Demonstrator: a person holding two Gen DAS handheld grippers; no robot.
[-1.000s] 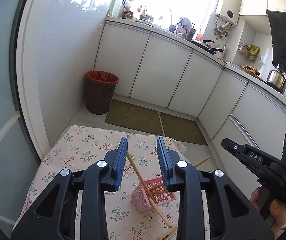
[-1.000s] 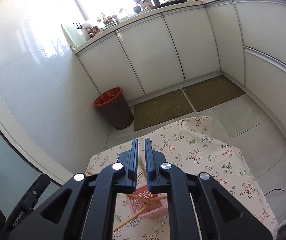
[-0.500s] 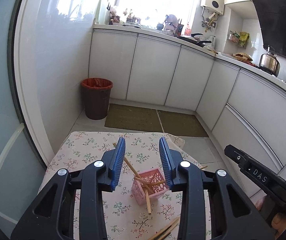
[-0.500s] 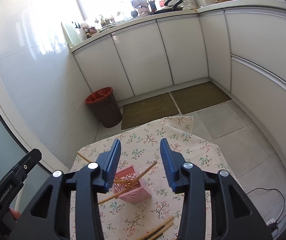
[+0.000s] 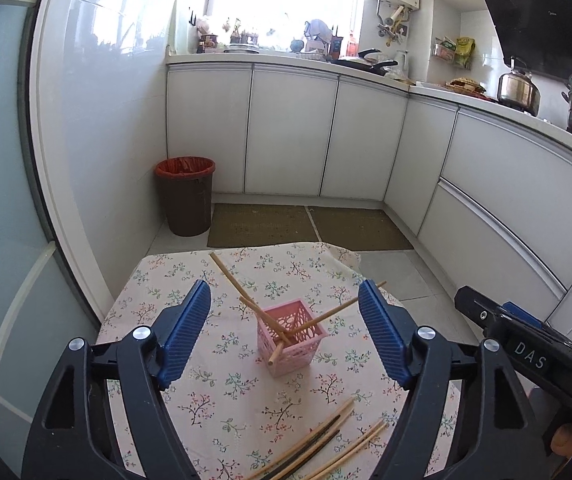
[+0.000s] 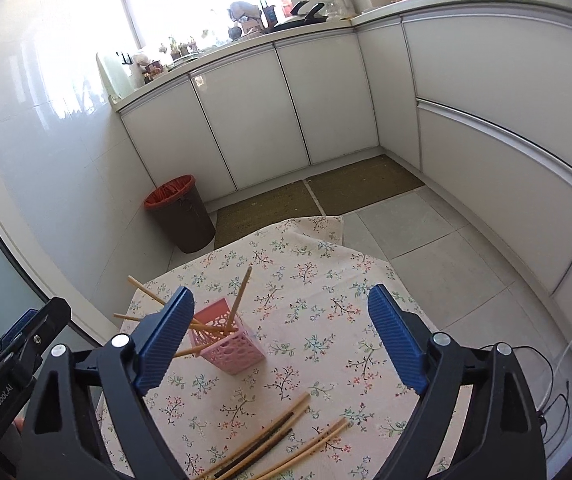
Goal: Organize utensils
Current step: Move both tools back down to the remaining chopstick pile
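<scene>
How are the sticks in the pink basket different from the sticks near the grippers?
The chopsticks in the pink basket lean at angles, tips fanned apart; the loose chopsticks lie flat on the tablecloth. The basket ones are all light wood; the loose pile includes dark ones. Both sets are long and thin.

Both claws, left claw (image 5: pixel 284 334) and right claw (image 6: pixel 280 336), opened wide and drew back, empty.

Marking "DAS": on right gripper (image 5: pixel 525 356) body, left wrist view. Marking "GenRobot.AI": on left gripper (image 6: pixel 2 396) body, right wrist view
</scene>
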